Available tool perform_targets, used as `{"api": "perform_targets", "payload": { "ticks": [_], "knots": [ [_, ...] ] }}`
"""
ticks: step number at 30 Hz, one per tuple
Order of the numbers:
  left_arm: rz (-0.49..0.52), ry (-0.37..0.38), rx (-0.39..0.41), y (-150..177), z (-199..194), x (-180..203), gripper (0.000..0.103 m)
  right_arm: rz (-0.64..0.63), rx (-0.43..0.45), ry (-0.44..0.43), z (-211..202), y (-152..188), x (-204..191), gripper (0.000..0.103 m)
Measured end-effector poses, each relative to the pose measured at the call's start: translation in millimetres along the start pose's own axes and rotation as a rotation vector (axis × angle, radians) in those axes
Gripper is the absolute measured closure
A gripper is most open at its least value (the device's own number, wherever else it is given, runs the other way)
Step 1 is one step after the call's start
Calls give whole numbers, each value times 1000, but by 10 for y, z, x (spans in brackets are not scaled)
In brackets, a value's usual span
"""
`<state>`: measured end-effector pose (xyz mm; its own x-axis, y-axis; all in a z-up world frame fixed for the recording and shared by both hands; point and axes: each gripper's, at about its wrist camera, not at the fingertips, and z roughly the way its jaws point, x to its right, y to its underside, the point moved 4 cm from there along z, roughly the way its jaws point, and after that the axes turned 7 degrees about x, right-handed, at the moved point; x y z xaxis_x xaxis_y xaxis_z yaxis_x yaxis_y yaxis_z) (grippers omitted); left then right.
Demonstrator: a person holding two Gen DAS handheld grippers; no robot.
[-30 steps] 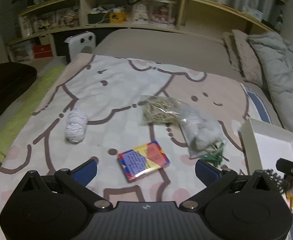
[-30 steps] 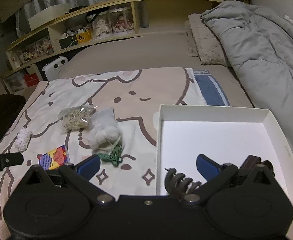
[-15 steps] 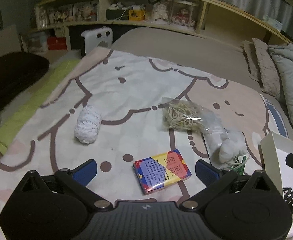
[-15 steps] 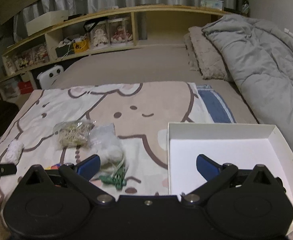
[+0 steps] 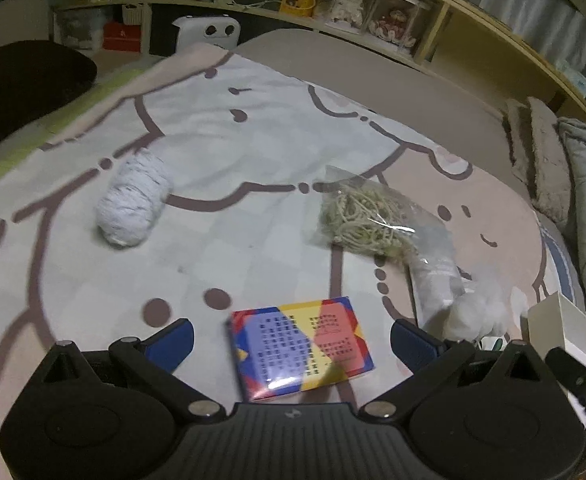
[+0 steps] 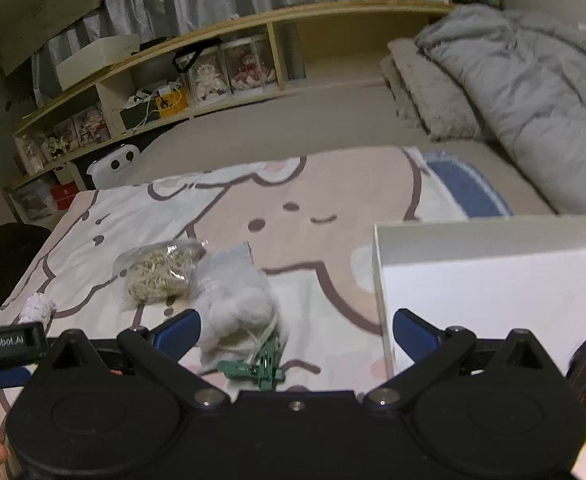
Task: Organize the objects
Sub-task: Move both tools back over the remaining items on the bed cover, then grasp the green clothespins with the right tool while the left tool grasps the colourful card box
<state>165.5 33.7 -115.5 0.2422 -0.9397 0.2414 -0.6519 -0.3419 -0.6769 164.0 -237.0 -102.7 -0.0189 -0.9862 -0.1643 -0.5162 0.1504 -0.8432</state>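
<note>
- The left tongs (image 5: 292, 334) stand spread wide, both blue fingertips apart and gripping nothing, low over the cartoon blanket (image 5: 253, 152) on the bed.
- The colourful box (image 5: 300, 354) lies flat on the blanket between the two left fingertips, touching neither; it is a wrapped rectangular pack in red, yellow, blue and purple blocks with small print on its top face.
- The right tongs (image 6: 296, 330) are spread wide too, holding nothing.
- Between the right fingertips, seen from the right wrist, lies a green clip (image 6: 259, 368), touching the near end of a clear bag of white cotton (image 6: 233, 300).
- Beyond the colourful box and to its right lies that same bag of cotton, and against its far end a clear bag of tan rubber bands (image 5: 367, 222).
- Beyond the colourful box and to its left, well apart from it, a white yarn ball (image 5: 135, 200) lies on its side.
- To the right of the colourful box, past the cotton, stands an open white box (image 6: 489, 280) with low walls; its left wall lies just inside the right tongs' right fingertip.
- Far behind the colourful box, a wooden shelf (image 6: 253, 24) runs along the bed's head with dolls in clear cases.
- A grey duvet (image 6: 533, 92) is heaped beyond the white box.
</note>
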Motion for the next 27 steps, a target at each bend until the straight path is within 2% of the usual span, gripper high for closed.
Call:
{"api": "perform_targets", "payload": {
  "ticks": [2,3,10,13,16,18,24,26,27],
  "knots": [
    [17,15,-9,25,52,28,0,-21,5,11,16,27,-7,0],
    [23,21,-11,39,77,41,0,-85,18,19,42,85,-50,0],
    [43,17,-41,95,269,116,0,-222,32,-6,104,241,-183,0],
    [47,9,-59,132,343,130,0,-303,26,-74,118,346,-281,0],
    [50,2,-76,174,394,123,0,-336,15,-88,141,397,-314,1],
    [67,1,-75,188,402,125,0,-335,12,-104,152,403,-314,17],
    [134,-18,-88,182,410,108,0,-322,-19,-168,240,423,-299,30],
    [149,-25,-119,179,392,91,0,-333,-33,-182,285,442,-326,39],
    [145,-34,-139,169,374,75,0,-344,-38,-181,303,458,-334,46]
  ]
}}
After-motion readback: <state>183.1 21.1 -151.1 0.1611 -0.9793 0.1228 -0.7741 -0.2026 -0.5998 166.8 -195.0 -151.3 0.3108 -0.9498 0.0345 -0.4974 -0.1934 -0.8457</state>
